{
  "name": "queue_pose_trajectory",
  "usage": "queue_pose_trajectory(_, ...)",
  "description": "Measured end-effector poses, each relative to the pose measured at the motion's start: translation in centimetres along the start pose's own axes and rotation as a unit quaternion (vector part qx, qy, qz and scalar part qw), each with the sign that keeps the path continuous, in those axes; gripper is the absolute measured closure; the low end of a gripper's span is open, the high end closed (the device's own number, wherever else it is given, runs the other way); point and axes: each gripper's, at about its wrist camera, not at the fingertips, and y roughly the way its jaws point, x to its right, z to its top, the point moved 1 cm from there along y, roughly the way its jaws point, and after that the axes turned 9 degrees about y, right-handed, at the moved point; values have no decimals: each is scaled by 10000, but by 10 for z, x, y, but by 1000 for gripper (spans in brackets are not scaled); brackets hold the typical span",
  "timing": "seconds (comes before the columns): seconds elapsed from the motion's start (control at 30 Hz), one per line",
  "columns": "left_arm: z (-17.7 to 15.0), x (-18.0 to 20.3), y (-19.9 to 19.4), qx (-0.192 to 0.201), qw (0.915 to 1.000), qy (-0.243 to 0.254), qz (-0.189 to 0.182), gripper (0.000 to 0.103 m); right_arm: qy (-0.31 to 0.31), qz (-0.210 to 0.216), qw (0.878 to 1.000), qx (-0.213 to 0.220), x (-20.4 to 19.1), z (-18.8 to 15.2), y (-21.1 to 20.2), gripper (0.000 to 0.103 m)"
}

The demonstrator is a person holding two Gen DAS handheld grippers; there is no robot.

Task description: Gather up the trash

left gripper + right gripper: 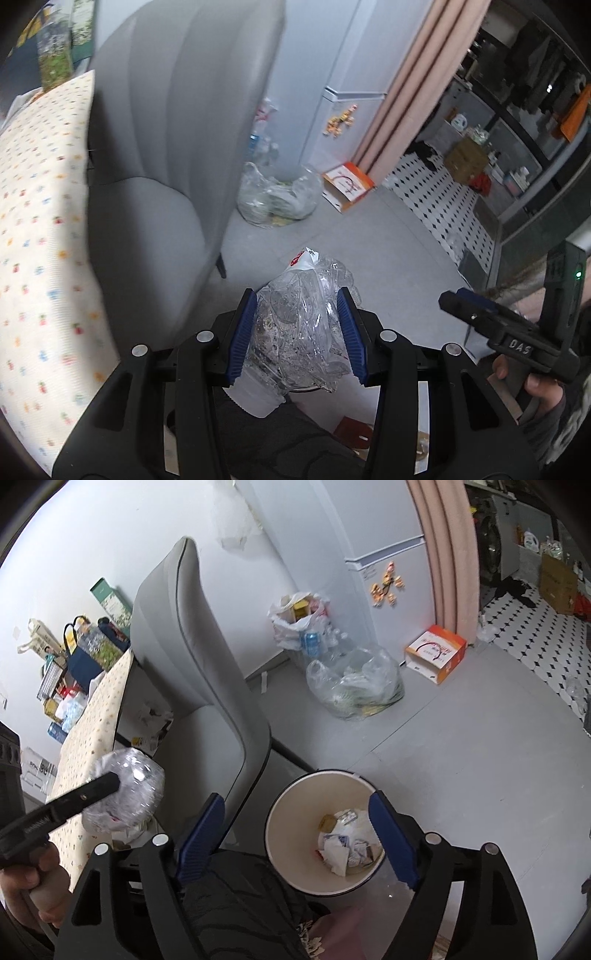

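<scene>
The left gripper (297,332) held a crumpled wad of clear plastic wrap (299,325), its blue pads (242,334) pressed against either side of the bundle, so the jaws stood partly closed on it and no wider than the wad itself. The wad's long axis ran forward along the fingers, with a scrap of white printed wrapper poking out at its far end. In the right wrist view the same wad (125,790) hung in the air beside the patterned tablecloth (85,738) at the table's near edge, to the left of the grey chair (207,657). The white waste bin (291,794) sat on the floor below and to the right of the wad, past the chair's corner, already holding crumpled paper and wrappers (347,845). The right gripper (295,838) was spread wide and empty, its fingers framing the bin's mouth from above without touching the rim as far as could be seen. Judging by this, the left hand had to carry its load rightward and down to clear the chair before dropping it in the bin.
</scene>
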Motion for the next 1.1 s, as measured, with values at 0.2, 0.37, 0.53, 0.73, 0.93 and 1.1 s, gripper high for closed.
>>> queue_pose_trajectory(0.2, 3, 21, 4, 165, 9993, 127, -306, 13, 187, -76, 9996, 186, 19, 10, -13, 21)
queue_pose_trajectory(0.37, 6, 18, 3, 196, 9993, 5, -317, 10, 209, -80, 9996, 192, 22, 10, -14, 21)
queue_pose_trajectory(0.53, 4, 16, 2, 185, 9994, -21, -293, 8, 190, -82, 9996, 166, 16, 7, -12, 20)
queue_pose_trajectory(0.73, 4, 7, -9, 297, 9992, -131, -219, 8, 59, -33, 9997, 222, 3, 7, -16, 14)
queue_pose_trajectory(0.93, 6, -8, -34, 576, 9978, -320, -70, 7, -41, -54, 9996, 264, -14, 8, -23, 8)
queue_pose_trajectory(1.1, 2, -28, -61, 887, 9948, -490, 33, 6, -261, -56, 9988, 421, -44, 8, -38, 8)
